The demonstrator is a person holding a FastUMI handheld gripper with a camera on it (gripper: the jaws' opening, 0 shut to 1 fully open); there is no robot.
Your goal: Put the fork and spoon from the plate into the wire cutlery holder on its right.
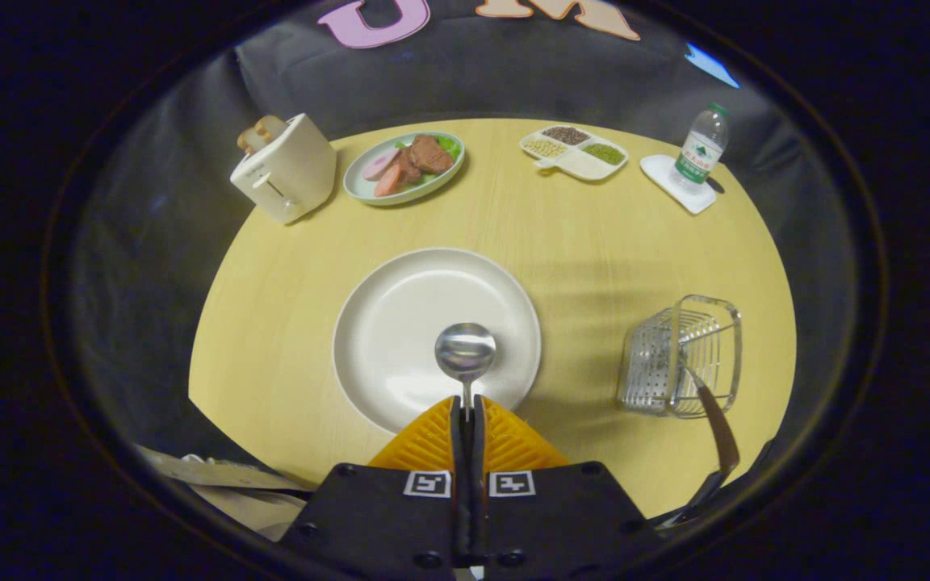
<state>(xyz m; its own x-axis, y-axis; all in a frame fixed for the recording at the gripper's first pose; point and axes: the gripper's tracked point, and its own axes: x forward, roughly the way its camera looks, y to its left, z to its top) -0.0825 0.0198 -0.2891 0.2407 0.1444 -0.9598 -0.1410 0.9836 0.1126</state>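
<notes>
My gripper (pixel 467 403) is shut on the spoon (pixel 465 352), holding its thin handle between both fingers. The shiny bowl of the spoon sticks out just ahead of the fingertips, over the near part of the white plate (pixel 400 307). The plate looks bare apart from the spoon above it. The wire cutlery holder (pixel 679 355) stands to the right of the plate on the yellow table. A utensil with a brown handle (pixel 719 436) leans out of the holder toward me; I take it for the fork, its head hidden inside the wires.
A white toaster (pixel 283 168) with bread stands at the far left. Beside it is a plate of meat and greens (pixel 404 165). A divided dish of grains (pixel 574 152) and a water bottle (pixel 701 149) on a white coaster sit at the far right.
</notes>
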